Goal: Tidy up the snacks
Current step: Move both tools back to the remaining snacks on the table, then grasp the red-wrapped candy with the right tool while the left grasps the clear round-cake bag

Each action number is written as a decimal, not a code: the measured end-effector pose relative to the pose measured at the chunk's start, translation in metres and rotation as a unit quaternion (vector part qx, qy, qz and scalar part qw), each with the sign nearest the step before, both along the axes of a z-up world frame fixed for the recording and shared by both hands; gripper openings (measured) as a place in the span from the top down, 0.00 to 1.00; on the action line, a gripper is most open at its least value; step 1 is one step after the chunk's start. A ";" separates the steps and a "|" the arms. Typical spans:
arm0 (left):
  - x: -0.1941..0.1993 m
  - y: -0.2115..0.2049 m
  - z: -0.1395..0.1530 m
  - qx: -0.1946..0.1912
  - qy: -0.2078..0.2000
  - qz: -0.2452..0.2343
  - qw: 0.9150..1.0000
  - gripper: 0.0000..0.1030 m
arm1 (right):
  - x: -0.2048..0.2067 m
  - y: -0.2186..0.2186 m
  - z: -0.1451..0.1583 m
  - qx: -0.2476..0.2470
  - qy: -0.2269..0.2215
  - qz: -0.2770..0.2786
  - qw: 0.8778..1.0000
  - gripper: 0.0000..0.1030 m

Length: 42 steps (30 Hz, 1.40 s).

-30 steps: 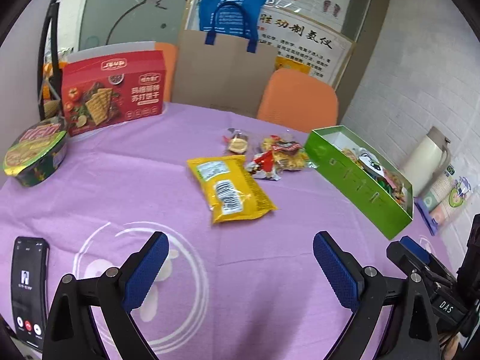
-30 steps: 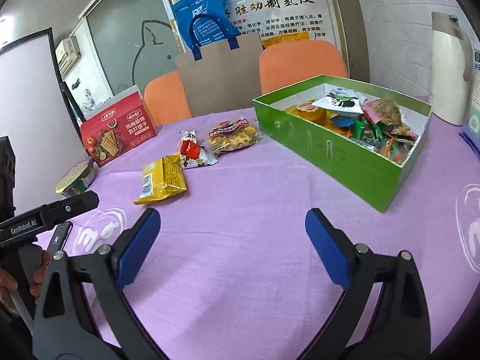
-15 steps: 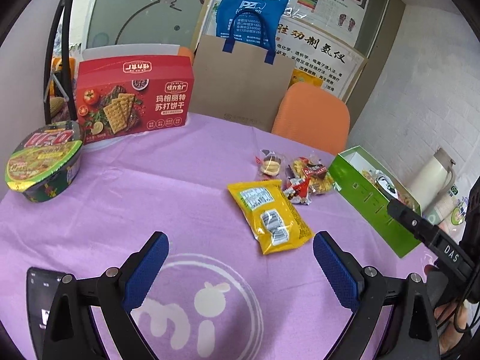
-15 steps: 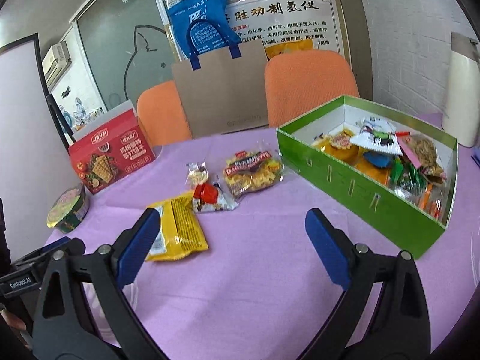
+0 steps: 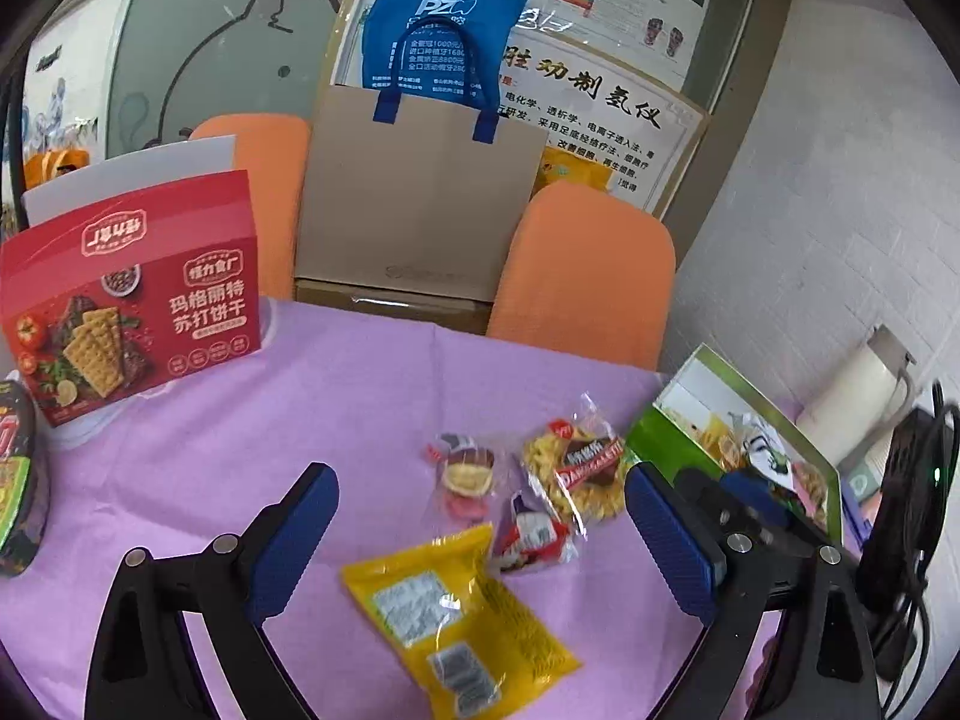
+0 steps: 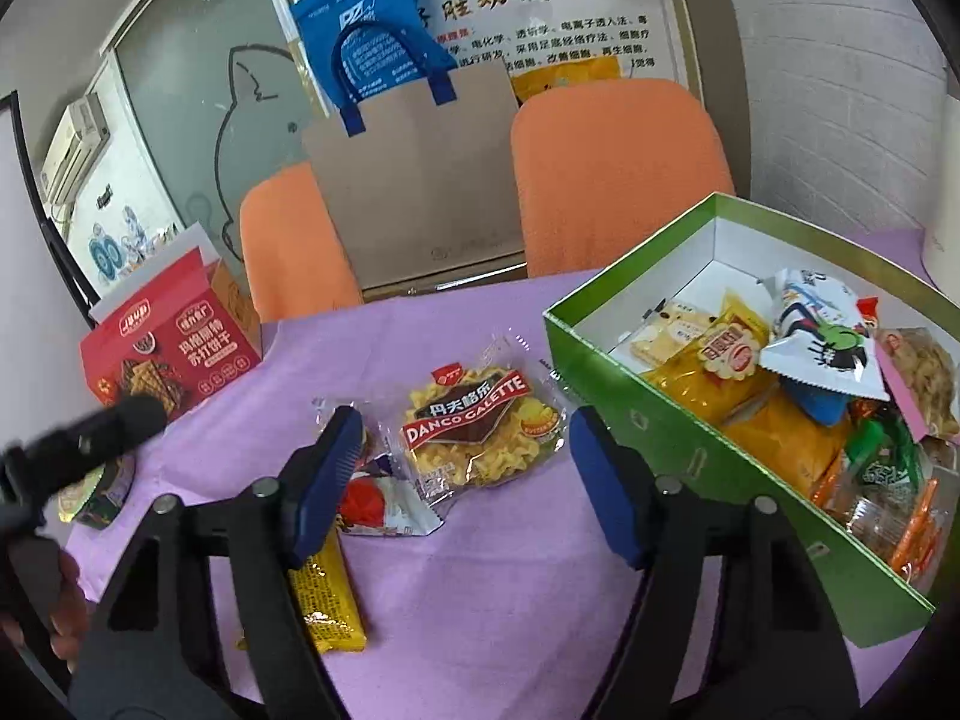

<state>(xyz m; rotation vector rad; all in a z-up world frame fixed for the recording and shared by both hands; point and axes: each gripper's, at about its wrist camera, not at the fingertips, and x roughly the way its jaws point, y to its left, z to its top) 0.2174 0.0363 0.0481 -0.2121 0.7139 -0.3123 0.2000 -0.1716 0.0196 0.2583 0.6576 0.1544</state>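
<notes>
On the purple tablecloth lie a yellow snack bag (image 5: pixel 459 618) (image 6: pixel 327 594), a small red-and-white packet (image 5: pixel 531 537) (image 6: pixel 378 504), a clear pack with a round biscuit (image 5: pixel 462 474) and a Danco Galette waffle pack (image 5: pixel 579 468) (image 6: pixel 480 426). A green open box (image 6: pixel 678 450) (image 5: pixel 666 438) at the right holds several snacks. My left gripper (image 5: pixel 480 540) is open, hovering over the yellow bag and the small packets. My right gripper (image 6: pixel 465 474) is open around the waffle pack's near edge, just left of the green box.
A red cracker box (image 5: pixel 129 306) (image 6: pixel 171 360) stands at the back left, an instant-noodle bowl (image 5: pixel 18 480) beside it. Behind the table are orange chairs (image 6: pixel 618 174), cardboard with a blue bag (image 5: pixel 447 48), and a white flask (image 5: pixel 858 402) at the right.
Both grippers have moved forward and lower toward the loose snacks; the packets now sit between their open fingers. The phone has dropped out of the left view.
</notes>
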 end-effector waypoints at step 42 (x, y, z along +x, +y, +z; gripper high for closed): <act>0.093 -0.030 -0.095 -0.008 0.149 -0.058 0.987 0.64 | 0.031 0.054 -0.052 0.016 0.084 0.144 0.986 0.60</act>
